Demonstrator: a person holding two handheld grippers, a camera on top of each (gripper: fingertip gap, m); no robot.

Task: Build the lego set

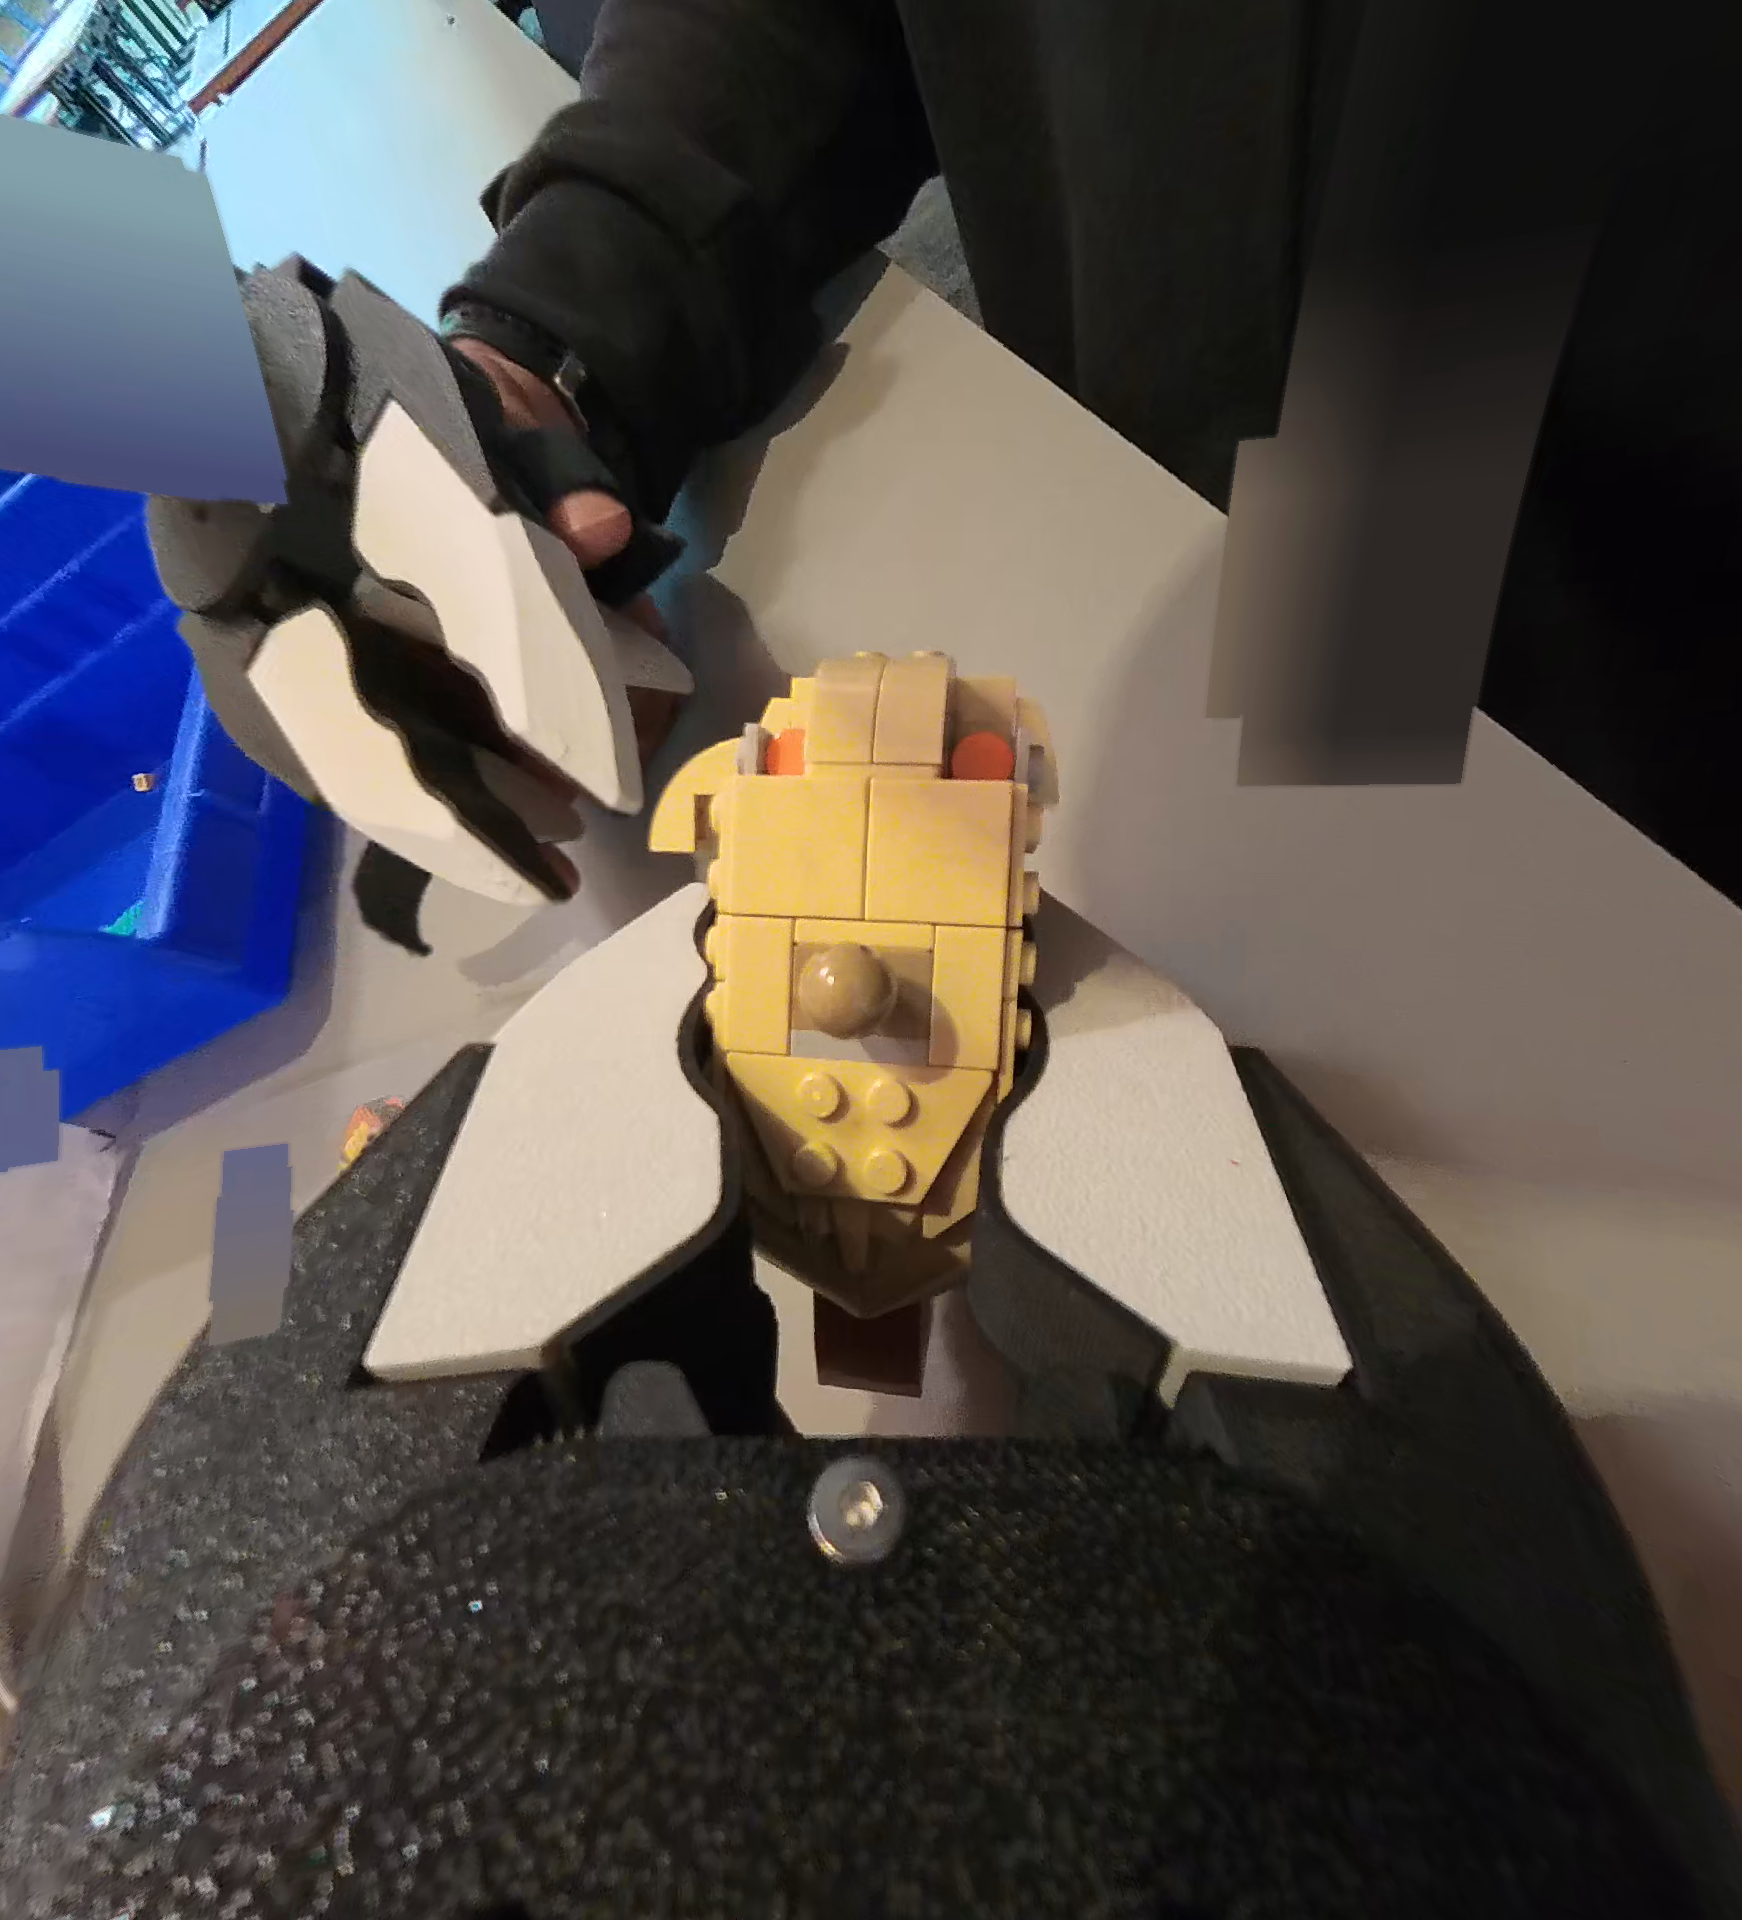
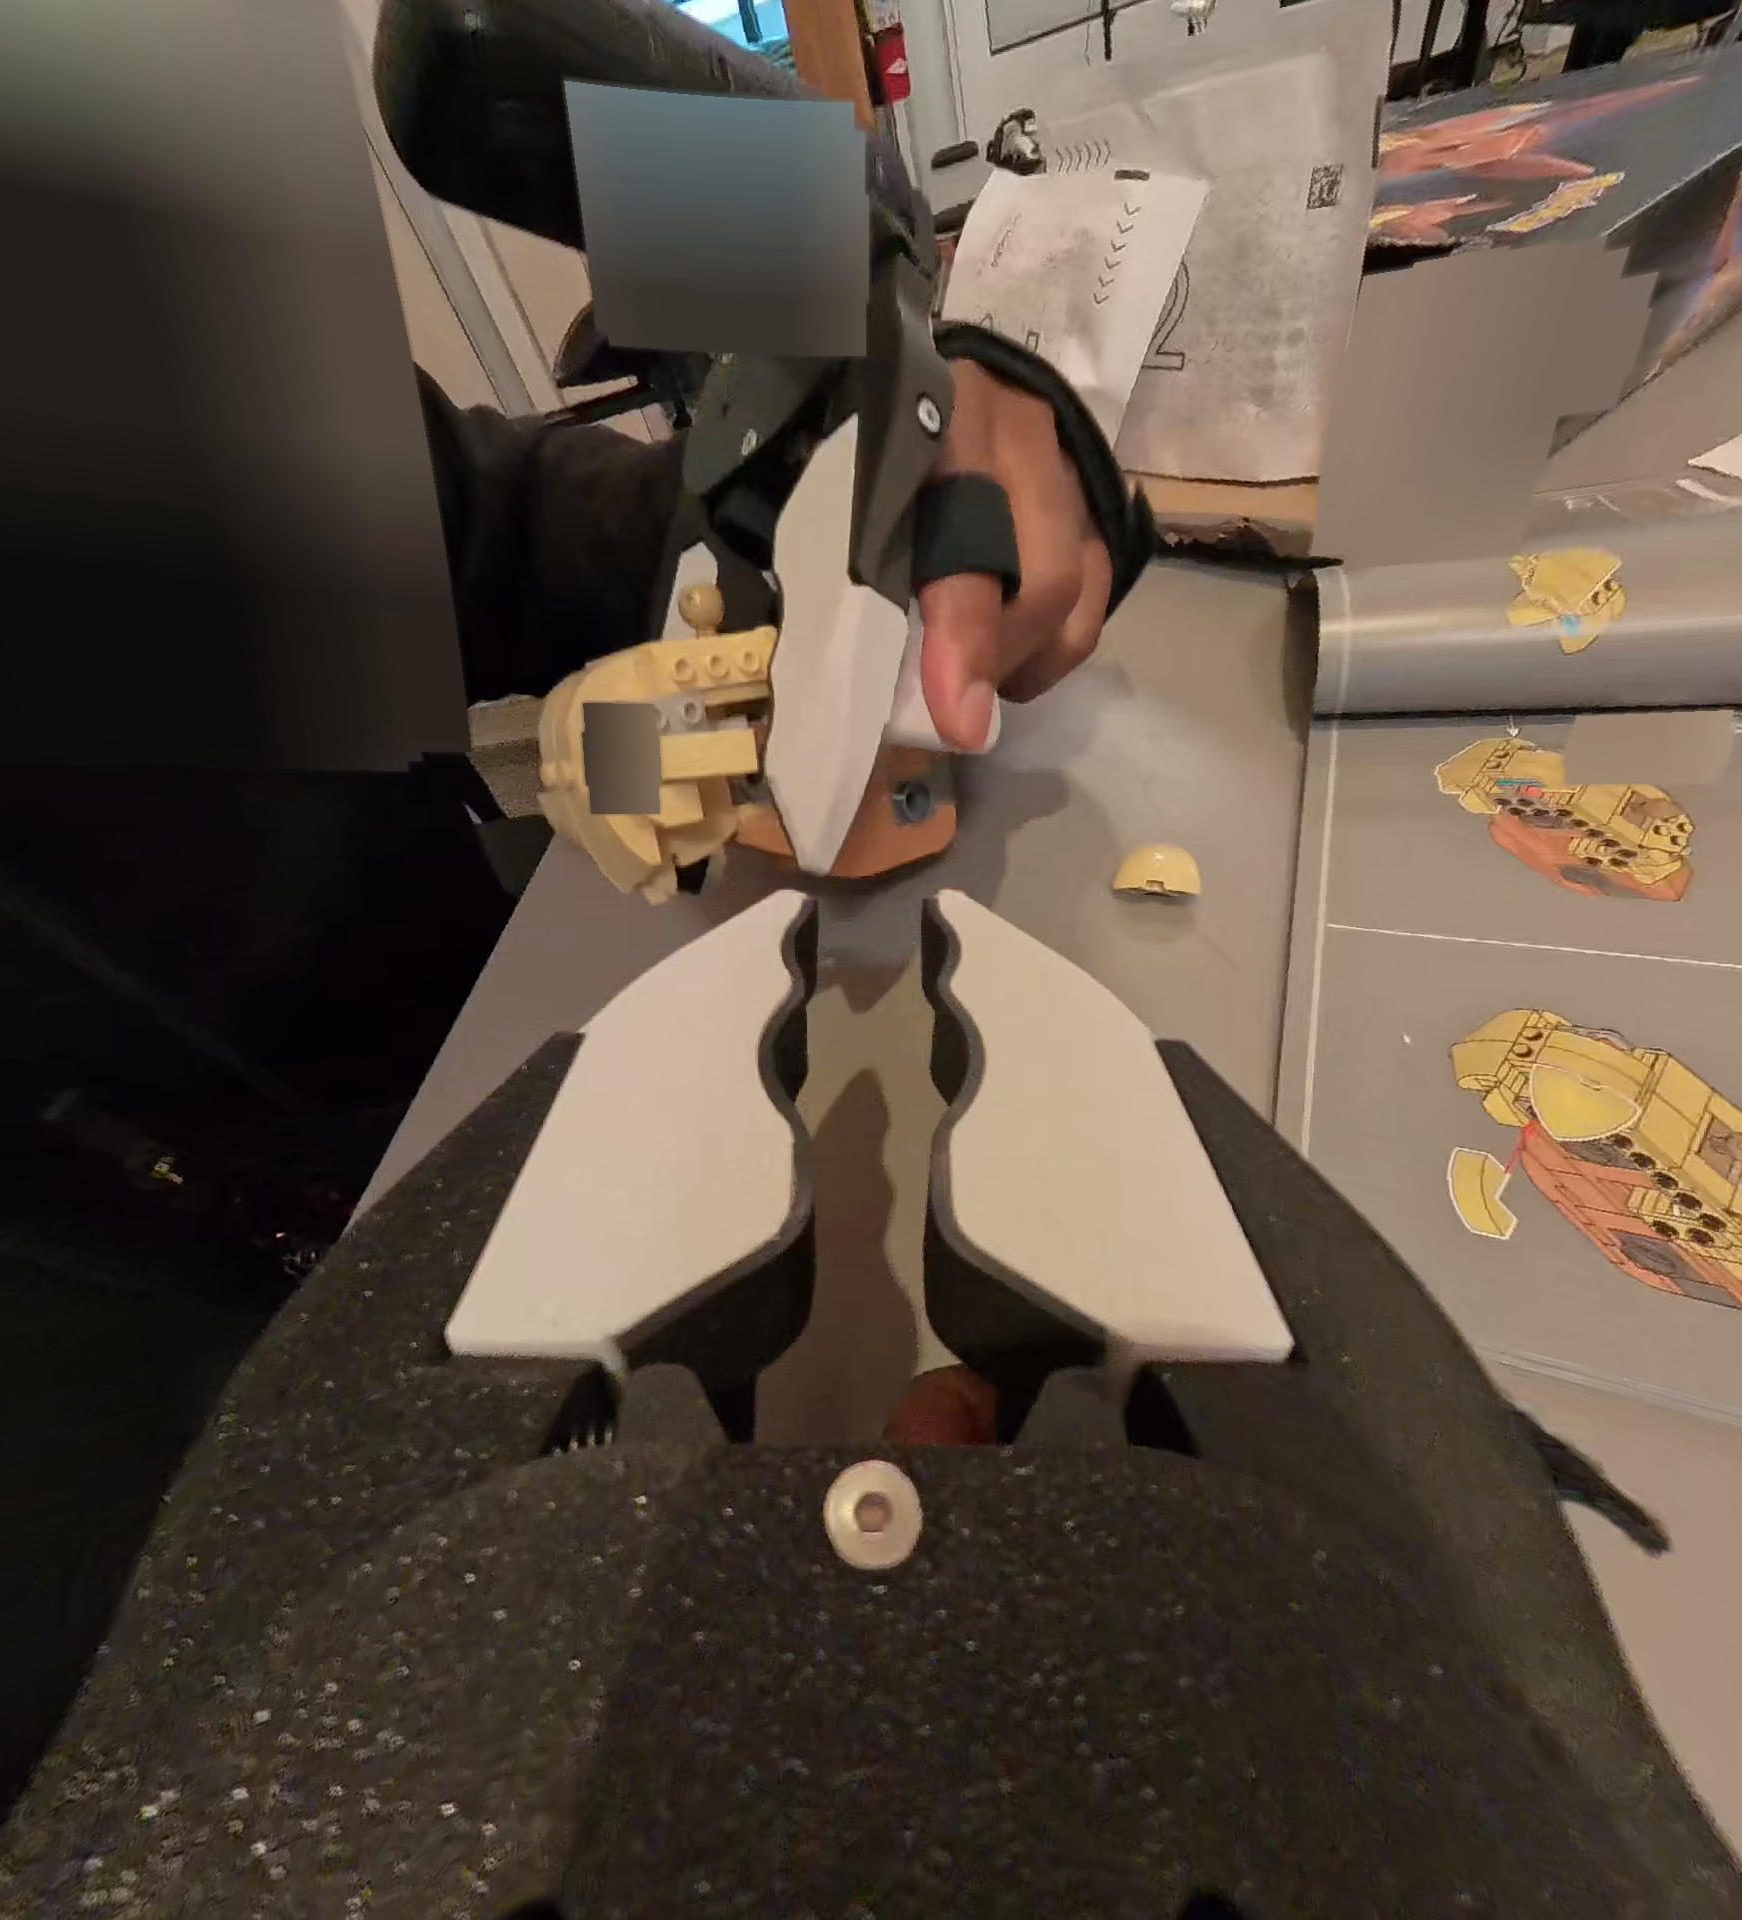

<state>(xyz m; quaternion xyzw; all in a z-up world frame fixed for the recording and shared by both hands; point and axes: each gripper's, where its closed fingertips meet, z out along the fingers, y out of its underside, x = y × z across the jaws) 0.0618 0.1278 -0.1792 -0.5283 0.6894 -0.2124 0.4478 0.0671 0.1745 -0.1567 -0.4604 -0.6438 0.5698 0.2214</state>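
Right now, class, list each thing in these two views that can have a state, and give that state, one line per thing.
Left gripper: shut on the tan brick model.
Tan brick model: partly built, held off the table.
Right gripper: open, nothing between its fingers.
Tan dome piece: loose, lying on the table.
Instruction booklet: lying open.
Blue bin: open-topped.

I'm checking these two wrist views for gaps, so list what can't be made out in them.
- Tan brick model, left wrist view: its underside is hidden by the left gripper clamping it.
- Same model, right wrist view: one patch is blurred over, the middle covered by a gripper finger.
- Blue bin, left wrist view: cut by the edge, contents too small.
- Instruction sheet, right wrist view: runs past the right edge.
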